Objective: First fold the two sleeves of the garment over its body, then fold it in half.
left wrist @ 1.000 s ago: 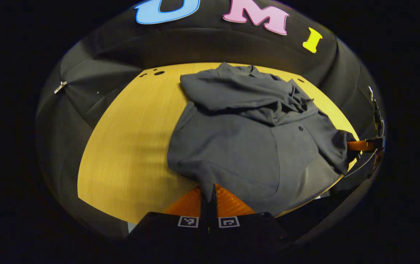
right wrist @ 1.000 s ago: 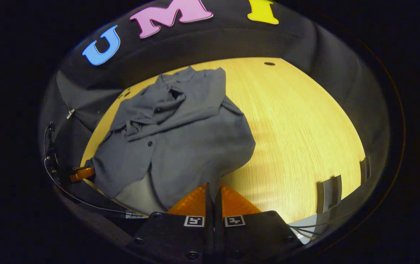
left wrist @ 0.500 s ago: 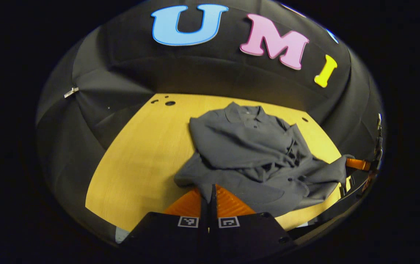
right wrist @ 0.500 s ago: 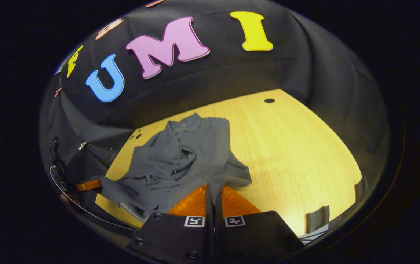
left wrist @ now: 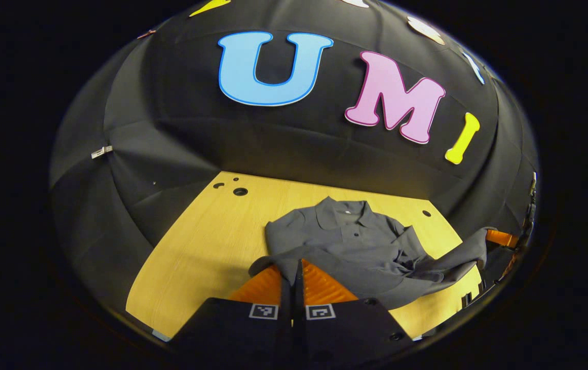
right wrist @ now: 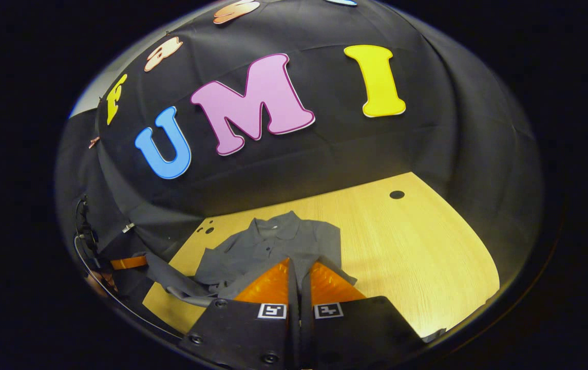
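Garment position: a dark grey polo shirt [left wrist: 355,241] is laid on the yellow wooden table [left wrist: 201,252], collar [left wrist: 342,210] toward the black booth wall [left wrist: 273,144], with both sleeves folded in over the body. The near hem is raised off the table surface and is carried at two corners.

Left gripper [left wrist: 294,275]: seen in the left gripper view, the orange fingers [left wrist: 319,288] are closed together with almost no gap, and a thin fold of the shirt's hem is pinched between them. The gripper is pointed forward and only slightly downward, toward the collar and the booth wall, at a low height above the table.

Right gripper [right wrist: 299,277]: seen in the right gripper view, the orange fingers [right wrist: 270,285] are likewise pressed together on a fold of the hem of the polo shirt [right wrist: 273,246]. The same near-level, forward-facing attitude is held.

Cross views: at the right edge of the left gripper view, the opposite hem corner is stretched out to an orange finger [left wrist: 501,237] of the other gripper. At the left edge of the right gripper view, an orange finger [right wrist: 128,262] is seen against the stretched hem, with cable behind it.

Round holes [left wrist: 240,191] are visible in the table near the far edge.
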`<state>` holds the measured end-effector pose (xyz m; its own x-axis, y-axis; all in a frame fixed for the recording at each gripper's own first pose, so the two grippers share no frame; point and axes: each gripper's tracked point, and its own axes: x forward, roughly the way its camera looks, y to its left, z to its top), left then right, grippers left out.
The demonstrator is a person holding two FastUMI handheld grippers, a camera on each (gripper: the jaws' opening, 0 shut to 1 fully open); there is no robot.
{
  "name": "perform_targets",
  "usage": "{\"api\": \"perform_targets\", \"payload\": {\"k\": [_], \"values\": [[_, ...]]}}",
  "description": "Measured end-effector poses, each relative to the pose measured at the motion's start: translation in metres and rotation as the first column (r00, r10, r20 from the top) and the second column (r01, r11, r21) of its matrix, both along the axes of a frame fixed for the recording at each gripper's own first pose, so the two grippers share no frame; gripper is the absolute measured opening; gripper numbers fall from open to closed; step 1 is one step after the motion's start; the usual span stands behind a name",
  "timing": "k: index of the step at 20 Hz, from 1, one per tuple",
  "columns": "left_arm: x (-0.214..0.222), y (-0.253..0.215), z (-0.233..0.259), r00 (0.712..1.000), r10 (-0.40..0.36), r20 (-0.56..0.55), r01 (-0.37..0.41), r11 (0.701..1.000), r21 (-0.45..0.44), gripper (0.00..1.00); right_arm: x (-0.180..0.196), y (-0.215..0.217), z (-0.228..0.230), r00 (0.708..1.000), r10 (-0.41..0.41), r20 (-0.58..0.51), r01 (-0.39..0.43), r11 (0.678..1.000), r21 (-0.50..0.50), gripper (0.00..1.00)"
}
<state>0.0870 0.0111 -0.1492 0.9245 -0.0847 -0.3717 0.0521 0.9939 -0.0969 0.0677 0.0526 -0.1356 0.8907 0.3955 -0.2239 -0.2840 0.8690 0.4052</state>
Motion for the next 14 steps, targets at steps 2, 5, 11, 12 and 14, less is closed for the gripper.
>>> {"api": "perform_targets", "payload": {"k": [2, 5, 11, 12, 14], "values": [[0.014, 0.002, 0.011, 1.000, 0.003, 0.018, -0.003, 1.000, -0.008, 0.05, 0.016, -0.002, 0.009, 1.000, -0.007, 0.022, 0.007, 1.000, 0.009, 0.05], [0.037, 0.006, 0.022, 0.999, 0.003, 0.035, -0.003, 1.000, 0.000, 0.05, 0.037, -0.001, 0.023, 0.998, -0.006, 0.058, 0.006, 1.000, -0.001, 0.05], [0.089, 0.003, 0.033, 0.997, -0.013, 0.071, 0.009, 0.999, 0.050, 0.05, 0.079, 0.005, 0.029, 0.997, -0.010, 0.080, 0.012, 1.000, -0.022, 0.05], [0.098, 0.002, 0.031, 0.997, -0.014, 0.073, 0.010, 0.998, 0.060, 0.05, 0.086, 0.006, 0.028, 0.997, -0.015, 0.079, 0.017, 1.000, -0.023, 0.05], [0.114, 0.000, 0.029, 0.997, -0.019, 0.078, 0.012, 0.997, 0.080, 0.05, 0.099, 0.006, 0.022, 0.997, -0.025, 0.072, 0.027, 0.999, -0.025, 0.05]]}}
